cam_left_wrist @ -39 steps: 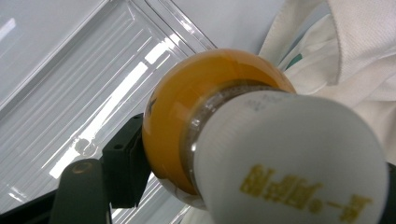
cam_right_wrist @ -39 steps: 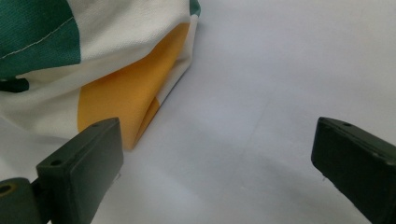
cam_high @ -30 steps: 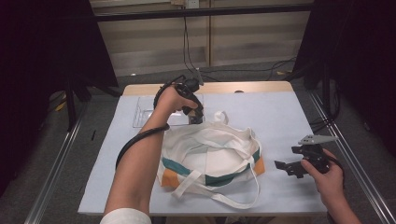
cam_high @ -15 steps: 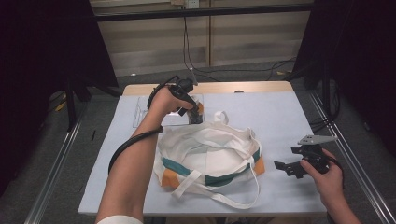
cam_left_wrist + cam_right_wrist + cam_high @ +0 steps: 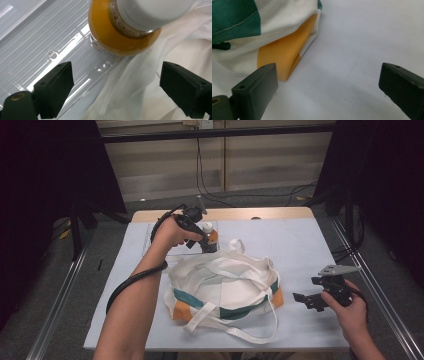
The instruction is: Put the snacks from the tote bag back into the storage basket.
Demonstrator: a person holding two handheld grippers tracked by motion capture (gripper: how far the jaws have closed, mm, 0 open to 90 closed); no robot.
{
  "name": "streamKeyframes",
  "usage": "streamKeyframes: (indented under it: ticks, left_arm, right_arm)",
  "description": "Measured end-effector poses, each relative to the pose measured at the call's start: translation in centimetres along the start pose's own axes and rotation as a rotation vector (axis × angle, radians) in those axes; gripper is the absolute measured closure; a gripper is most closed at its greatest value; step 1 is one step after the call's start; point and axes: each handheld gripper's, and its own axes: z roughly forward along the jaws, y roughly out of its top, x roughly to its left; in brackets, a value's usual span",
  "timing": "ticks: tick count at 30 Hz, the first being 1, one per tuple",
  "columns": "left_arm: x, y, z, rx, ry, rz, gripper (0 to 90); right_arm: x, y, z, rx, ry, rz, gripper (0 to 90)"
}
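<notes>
- I judge the job barely begun: the cloth bag (image 5: pixel 225 285) lies slumped at the middle of the table (image 5: pixel 310 240), mouth loose and straps trailing, and as far as I can see nothing from the tray has gone in.
- The clear tray (image 5: pixel 37 42) sits at the far left of the table, with the bag's white cloth lapping over its near edge.
- The bottle of orange liquid (image 5: pixel 120 32), white cap on, stands on that tray, just beside the bag; picking it up and loading it is what I reckon is left.
- My left arm stretches far forward across the table, wrist bent down, so the left gripper (image 5: pixel 205 240) points at the bottle from above.
- Its jaws are spread wide, one over the tray and one over the cloth, the bottle just ahead of them and ungrasped.
- My right hand rests low near the table's right edge; the right gripper (image 5: pixel 312 300) aims at the bag's orange corner (image 5: pixel 284 55), jaws parted and empty.
</notes>
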Motion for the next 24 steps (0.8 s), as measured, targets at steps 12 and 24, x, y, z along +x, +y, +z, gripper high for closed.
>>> streamKeyframes:
  ticks: [12,24]
  left_arm:
    - [0.3,-1.7,-0.2,-0.008,-0.008,-0.014,11.7]
    - [0.4,-3.4,-1.4,-0.024,-0.005,-0.032,12.3]
  right_arm:
    - [0.1,0.0,0.2,0.004,0.001,-0.009,2.1]
    - [0.2,0.1,0.3,0.008,0.009,-0.011,2.1]
